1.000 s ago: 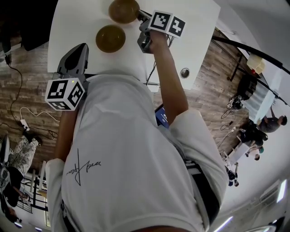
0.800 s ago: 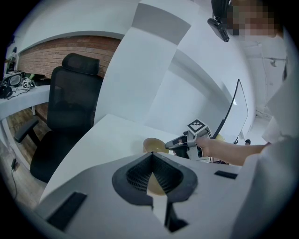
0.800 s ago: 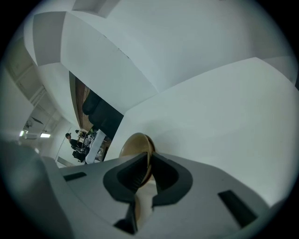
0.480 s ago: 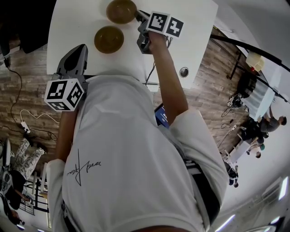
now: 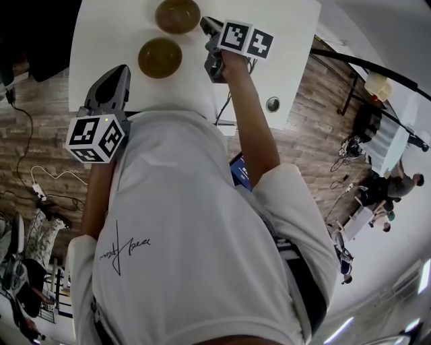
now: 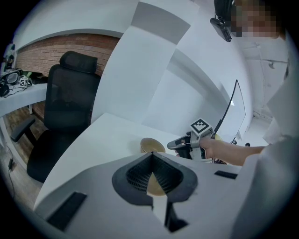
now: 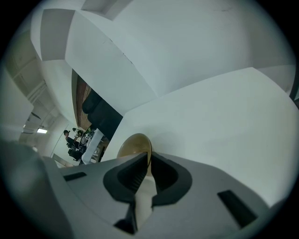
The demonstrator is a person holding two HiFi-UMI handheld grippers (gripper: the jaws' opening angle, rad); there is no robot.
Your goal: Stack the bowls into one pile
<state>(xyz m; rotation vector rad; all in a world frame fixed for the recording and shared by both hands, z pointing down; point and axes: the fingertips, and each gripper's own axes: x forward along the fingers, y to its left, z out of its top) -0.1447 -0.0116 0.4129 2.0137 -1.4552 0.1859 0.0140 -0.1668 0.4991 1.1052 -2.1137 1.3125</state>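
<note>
**Right claw grasps the rim of the far bowl**

Head view: two round, glossy amber-brown bowls lie apart on the white table (image 5: 269,60). They are the far bowl (image 5: 178,15) and the near bowl (image 5: 159,57), which sits a little to the left. The right gripper (image 5: 204,24) meets the right rim of the far bowl. The left gripper (image 5: 122,69) hangs at the near left edge of the table, touching no bowl.

Left gripper view: the left gripper (image 6: 150,155) is clenched, tips together, with nothing held. The far bowl (image 6: 152,145) shows beyond it.

Right gripper view: the right gripper (image 7: 148,161) is closed on the thin rim of the far bowl (image 7: 132,145).

The bowl looks light, stiff and smooth. Held by one edge it may tilt or slip, so a firm pinch on the rim seems the right hold.
</note>
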